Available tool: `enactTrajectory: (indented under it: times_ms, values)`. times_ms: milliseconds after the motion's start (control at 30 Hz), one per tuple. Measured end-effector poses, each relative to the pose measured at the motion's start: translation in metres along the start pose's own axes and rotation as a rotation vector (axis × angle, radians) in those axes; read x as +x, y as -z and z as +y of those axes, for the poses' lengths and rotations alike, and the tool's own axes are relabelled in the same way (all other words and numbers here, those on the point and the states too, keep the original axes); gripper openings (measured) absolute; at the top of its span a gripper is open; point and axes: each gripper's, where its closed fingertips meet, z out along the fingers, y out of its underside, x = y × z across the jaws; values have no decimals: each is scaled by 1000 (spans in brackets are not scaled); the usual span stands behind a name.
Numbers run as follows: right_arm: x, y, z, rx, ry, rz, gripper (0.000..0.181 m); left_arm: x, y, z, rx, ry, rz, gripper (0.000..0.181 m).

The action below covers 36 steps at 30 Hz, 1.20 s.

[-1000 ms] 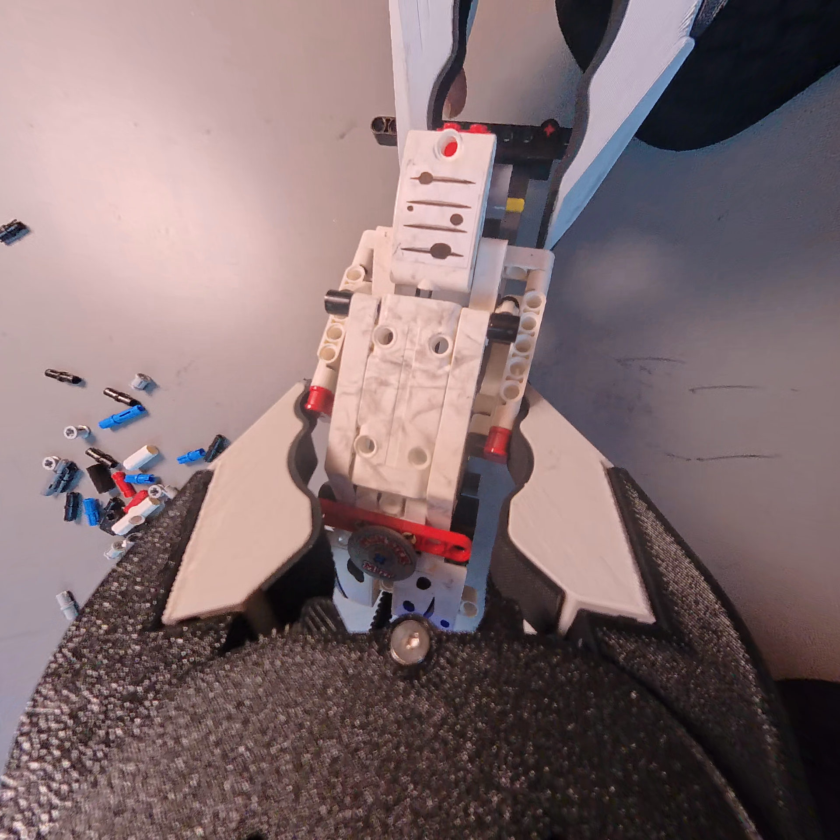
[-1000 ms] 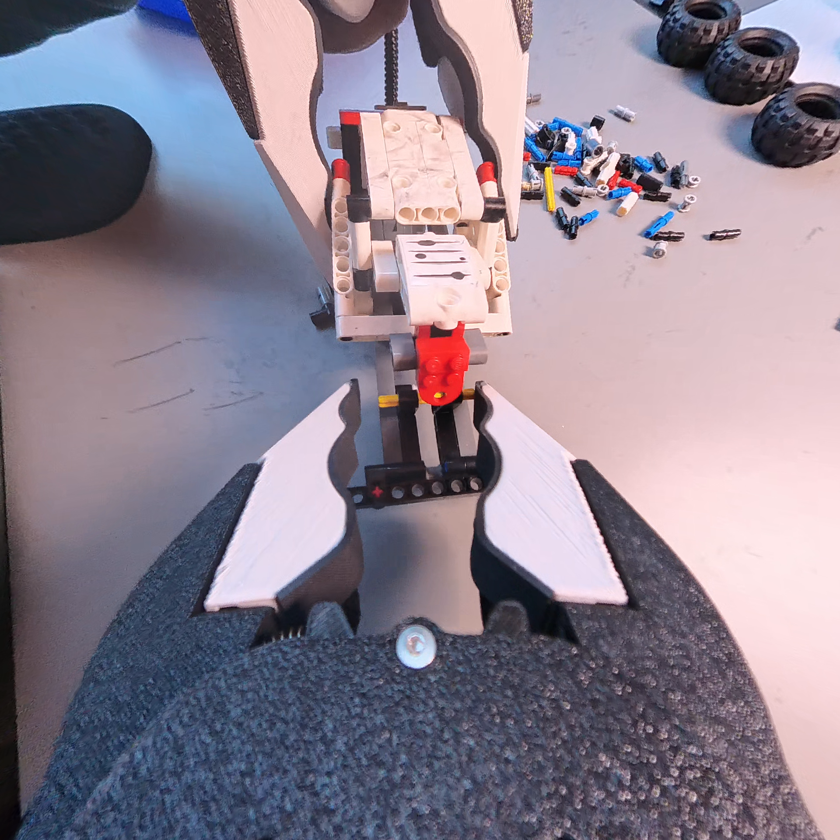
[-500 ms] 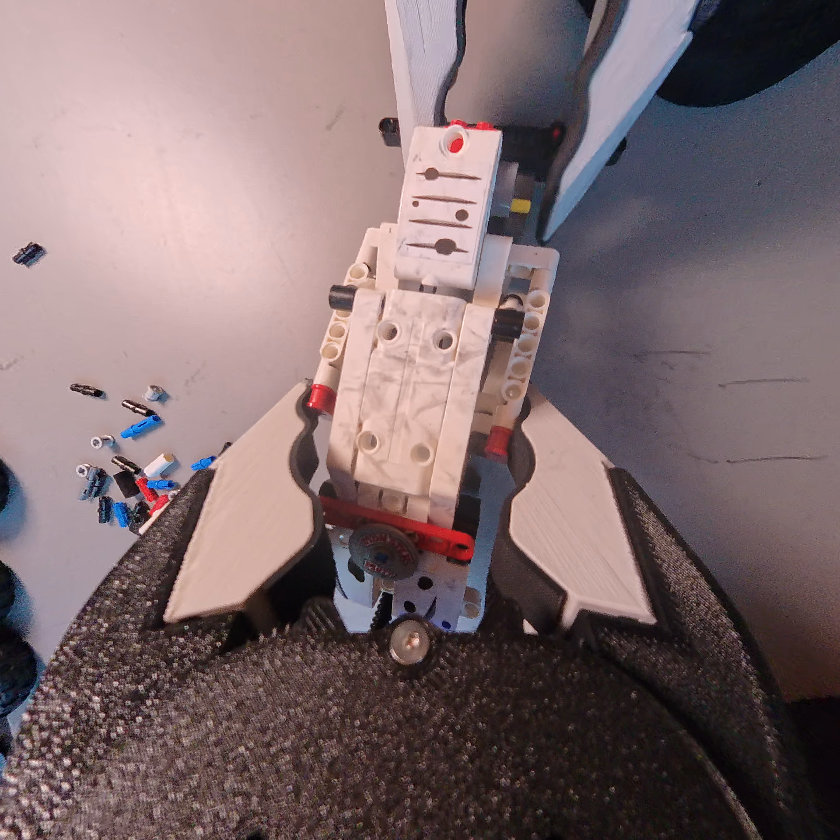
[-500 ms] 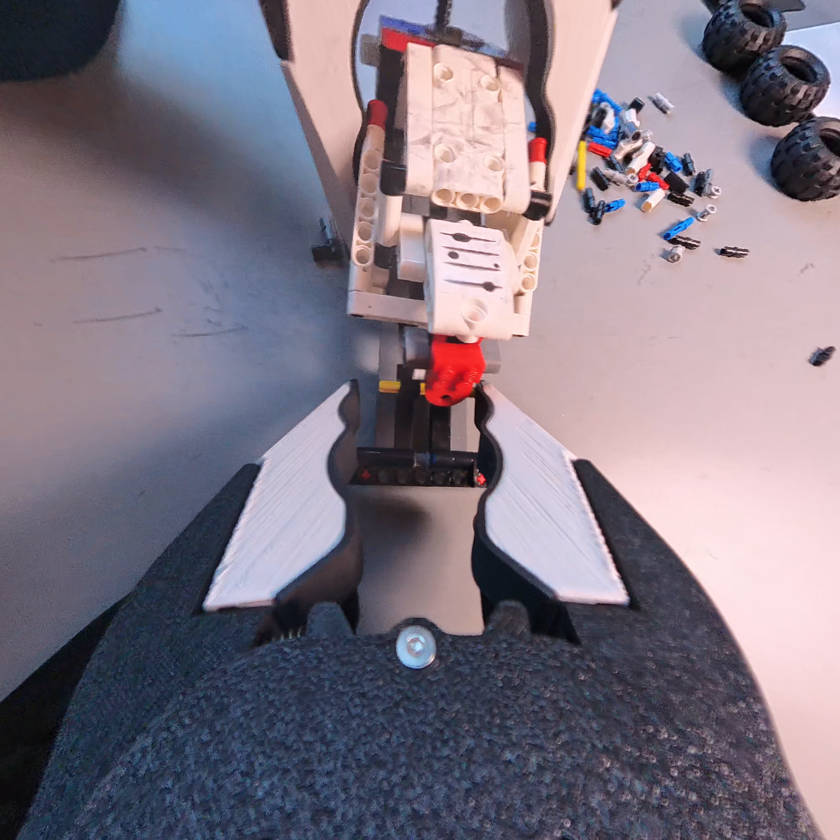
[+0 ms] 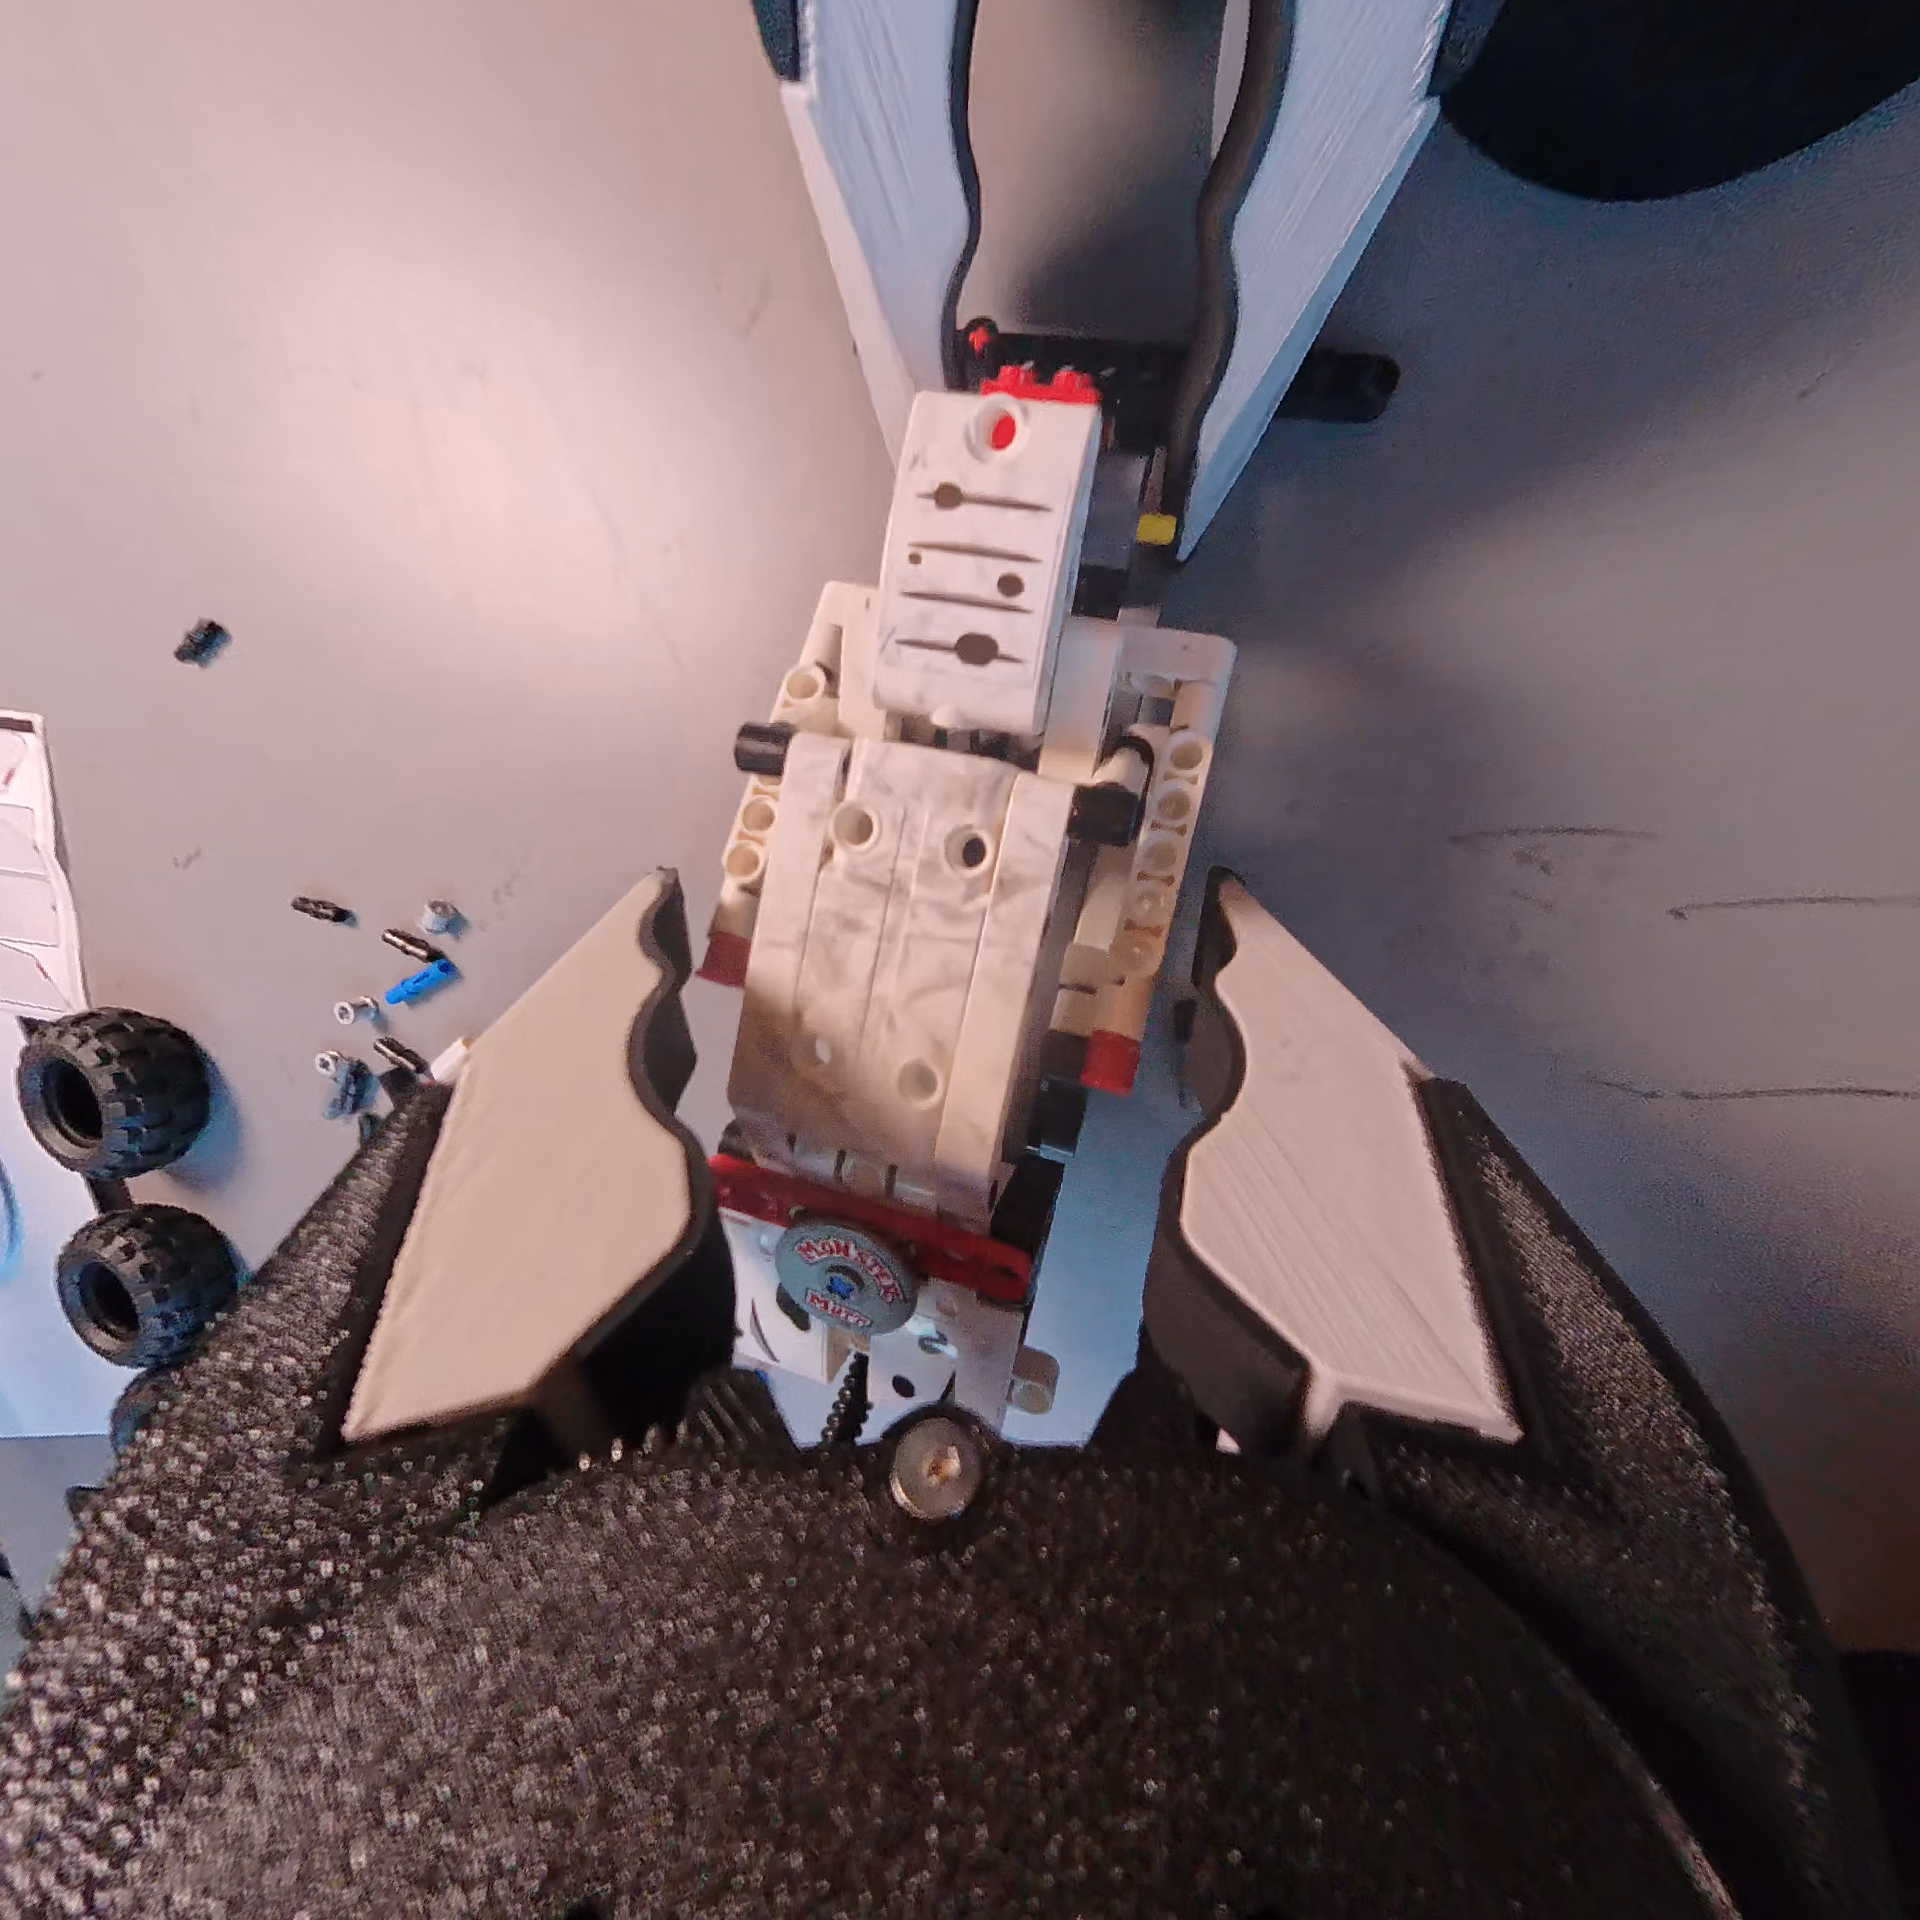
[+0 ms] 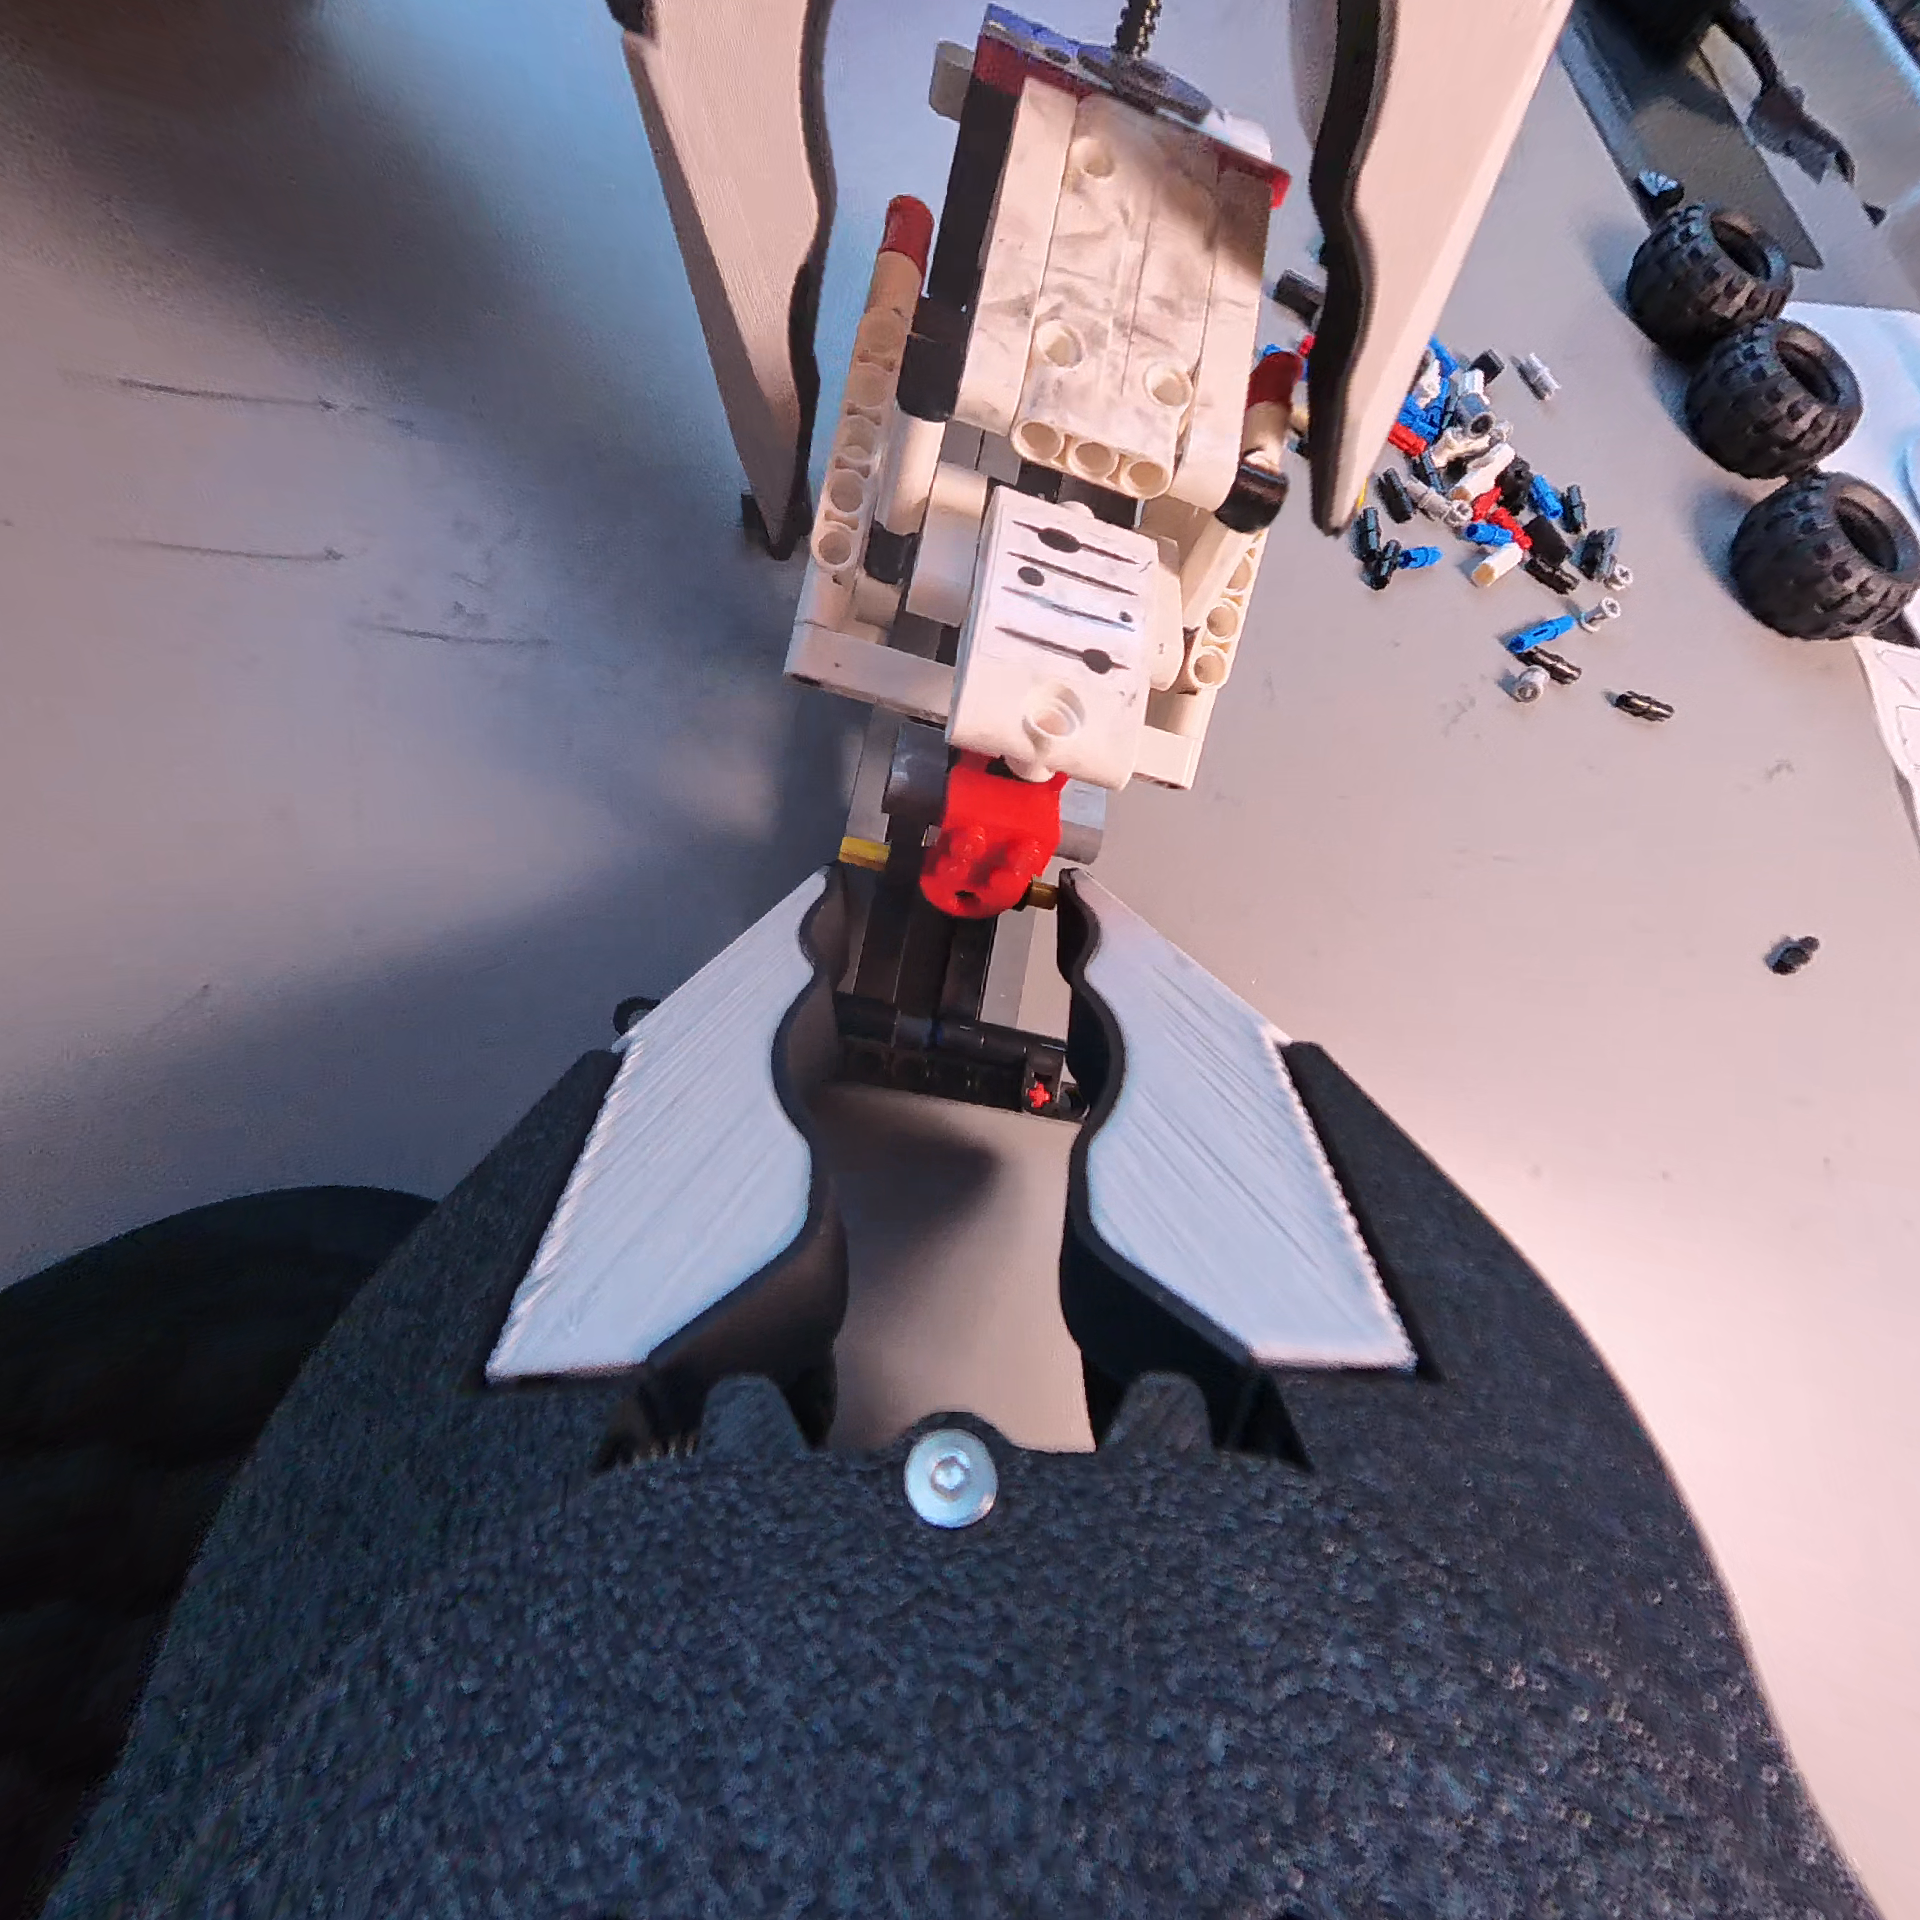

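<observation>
Brick-built vehicle model: white panels, black frame, red caps. It sits above the grey table, between the two grippers. The long axis runs from one gripper to the other. The end with the red nose brick faces the right gripper. The end with the round grey disc and red cross-beam faces the left gripper. The model leans slightly to one side in both views.

Right gripper: fingers narrow, closed on the black frame bars at the nose end.

Left gripper: fingers stand wide around the rear body. One is at or against a red cap, and bare table shows between the other and the model. Firm contact cannot be told.

Loose small pins: blue, black, white and red, heaped on the table just beside the model. A stray black pin lies well apart.

Black knobbly tyres: three in a row beyond the pins.

White paper sheet: cut off at the frame edge beside the tyres.

Dark object: at the far corner, cut off and hard to make out.
</observation>
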Motion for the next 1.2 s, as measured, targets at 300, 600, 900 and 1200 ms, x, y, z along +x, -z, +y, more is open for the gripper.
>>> enactTrajectory:
  times_ms: [300,600,900,1200]
  values:
    - [10,2,-1,41,-34,63,33,-5,-18,-12,-15,-96,-35,87]
    - [20,17,-33,247,-142,47,32,-11,-2,-19,246,-3,-43,86]
    - [22,16,-33,220,-121,19,27,-12,-2,-20,253,6,-32,86]
    - [19,15,-33,221,-93,9,25,-11,-4,-20,246,-6,-22,86]
